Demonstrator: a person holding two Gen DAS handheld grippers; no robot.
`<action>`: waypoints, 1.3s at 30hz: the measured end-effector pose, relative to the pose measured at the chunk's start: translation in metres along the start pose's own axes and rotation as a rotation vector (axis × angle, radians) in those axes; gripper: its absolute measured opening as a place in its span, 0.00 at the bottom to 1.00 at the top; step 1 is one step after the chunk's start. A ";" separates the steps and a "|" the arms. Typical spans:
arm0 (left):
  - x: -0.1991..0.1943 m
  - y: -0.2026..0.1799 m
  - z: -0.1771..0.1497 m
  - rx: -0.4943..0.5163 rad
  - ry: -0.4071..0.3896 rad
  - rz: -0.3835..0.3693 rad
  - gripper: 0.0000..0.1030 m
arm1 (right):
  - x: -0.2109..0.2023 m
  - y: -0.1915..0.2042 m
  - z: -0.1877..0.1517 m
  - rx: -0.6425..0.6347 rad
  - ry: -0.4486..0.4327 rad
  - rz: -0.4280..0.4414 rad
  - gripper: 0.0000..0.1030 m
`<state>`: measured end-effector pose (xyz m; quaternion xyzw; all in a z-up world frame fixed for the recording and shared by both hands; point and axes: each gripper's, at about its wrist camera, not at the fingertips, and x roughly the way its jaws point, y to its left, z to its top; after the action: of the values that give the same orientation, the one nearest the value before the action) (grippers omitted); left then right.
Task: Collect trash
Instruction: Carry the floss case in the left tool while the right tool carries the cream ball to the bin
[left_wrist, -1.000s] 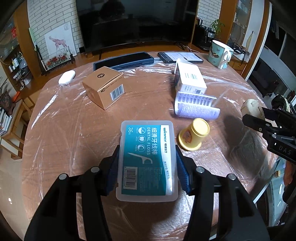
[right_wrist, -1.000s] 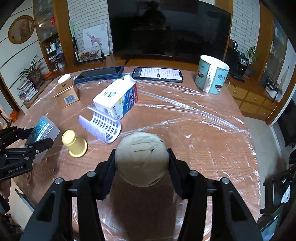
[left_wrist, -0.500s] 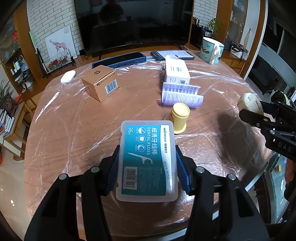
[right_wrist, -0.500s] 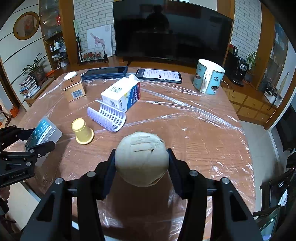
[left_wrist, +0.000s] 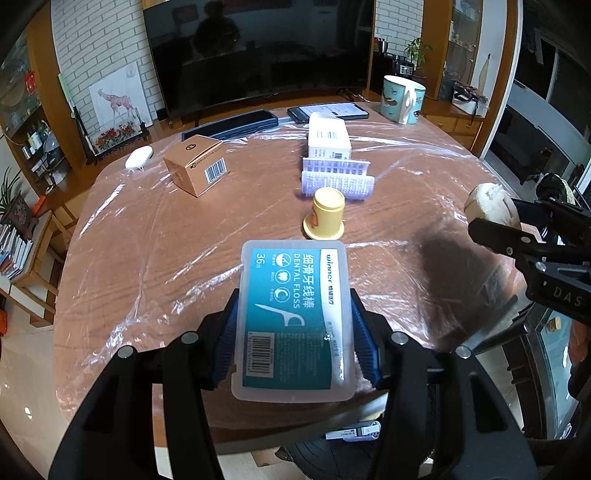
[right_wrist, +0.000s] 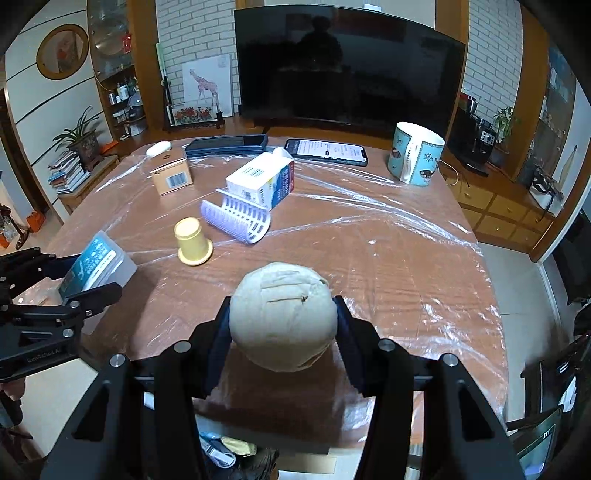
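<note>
Both grippers pulled back; only right view shows mug's handle (right_wrist: 409, 162).

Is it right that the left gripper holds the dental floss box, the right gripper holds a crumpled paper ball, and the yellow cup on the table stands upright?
Not quite. The left gripper does hold the dental floss box and the right gripper the crumpled paper ball, but the yellow cup stands upside down, rim on the table. The right wrist view shows it.
</note>
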<state>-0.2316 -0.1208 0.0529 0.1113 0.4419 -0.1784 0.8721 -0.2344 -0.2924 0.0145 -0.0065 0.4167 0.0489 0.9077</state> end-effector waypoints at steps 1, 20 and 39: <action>-0.002 -0.001 -0.002 0.002 -0.001 0.000 0.54 | -0.002 0.001 -0.003 -0.001 0.002 0.008 0.50; -0.029 -0.028 -0.045 0.041 0.001 -0.018 0.54 | -0.036 0.026 -0.052 -0.016 0.050 0.144 0.50; -0.034 -0.053 -0.082 0.070 0.045 -0.025 0.54 | -0.047 0.038 -0.095 -0.034 0.115 0.205 0.50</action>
<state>-0.3319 -0.1327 0.0309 0.1405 0.4563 -0.2021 0.8551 -0.3401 -0.2630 -0.0107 0.0178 0.4654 0.1481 0.8724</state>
